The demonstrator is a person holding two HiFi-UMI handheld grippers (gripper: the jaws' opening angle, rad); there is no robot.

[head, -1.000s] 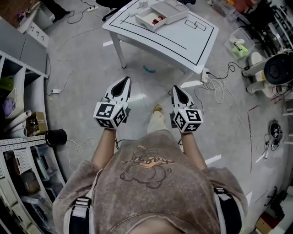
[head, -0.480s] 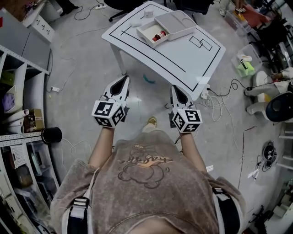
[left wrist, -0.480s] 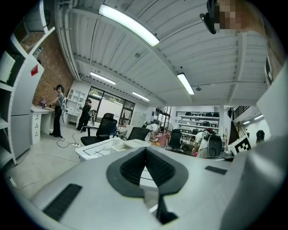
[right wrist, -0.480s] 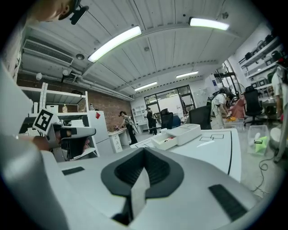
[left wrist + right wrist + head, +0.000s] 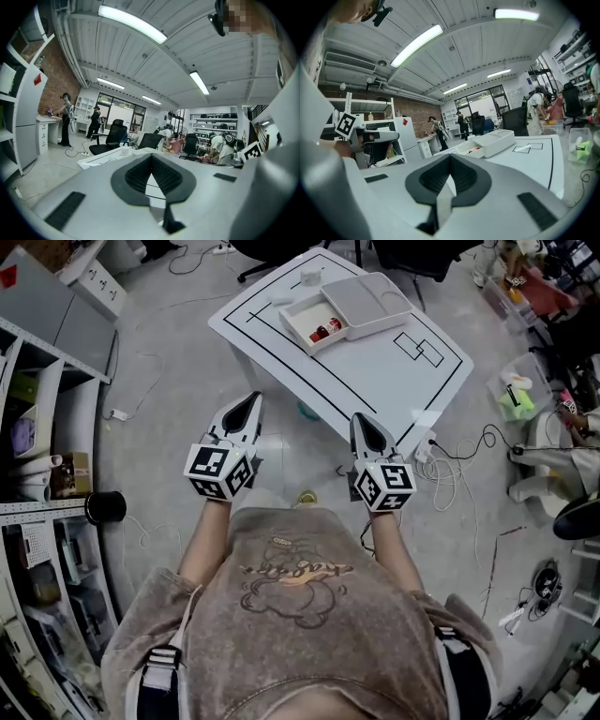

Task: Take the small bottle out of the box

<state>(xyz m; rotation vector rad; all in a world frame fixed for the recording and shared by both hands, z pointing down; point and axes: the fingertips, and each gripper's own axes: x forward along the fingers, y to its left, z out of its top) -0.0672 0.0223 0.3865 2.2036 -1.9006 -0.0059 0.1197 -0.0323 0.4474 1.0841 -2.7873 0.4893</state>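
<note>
Head view: left gripper and right gripper, jaws together and empty, are carried short of the table, its box and bottle not yet within reach.

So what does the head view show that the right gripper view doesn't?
Only the head view: the person's brown sweater, the grey left gripper and right gripper, metal shelving, a black cylinder on the floor. Only the right gripper view: long ceiling lamps, people standing far off, and its own claw shut, nothing in it. Both: the white table with black lines and the open white box holding a small red and dark bottle.
</note>
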